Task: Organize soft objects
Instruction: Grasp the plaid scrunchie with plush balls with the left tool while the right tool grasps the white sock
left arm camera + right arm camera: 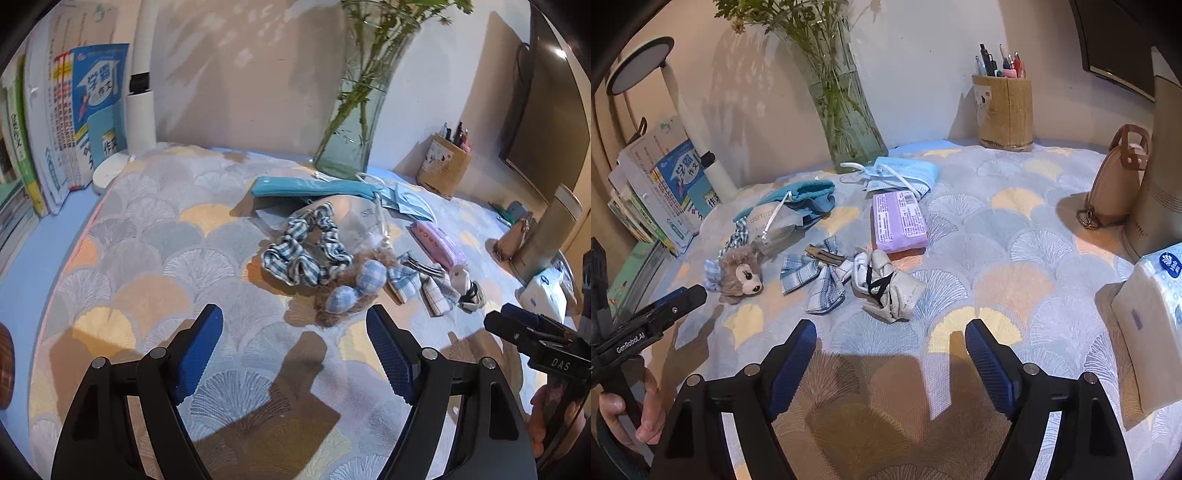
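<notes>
A: Scrunchie, plush toy, plaid bow clips, a sock bundle: from the left wrist view they all lie loose in one heap at the middle of the bench. Nothing looks sorted yet, I'd say.

B: And the left gripper?

A: Jaws spread, nothing between the pads, hanging over bare cloth just short of the heap. The right gripper pokes in at the right edge.

B: What else sits there?

A: A teal pouch and face masks behind the heap, a purple tissue pack, a glass vase, a pen holder, books at left. The cloth is a fan-patterned cover in grey, yellow and peach.

B: From the right wrist?

A: Same story. The right gripper stands wide and empty, near the sock bundle. The plush toy and bow clips lie left of it, tissue pack beyond. The left gripper comes in low left, in a hand.

B: Any bin to sort into?

A: None I can make out; the pouch may serve, though its mouth is hard to read. A lamp, a small bag and a napkin pack ring the plain wall corner. Everything is left to do.
</notes>
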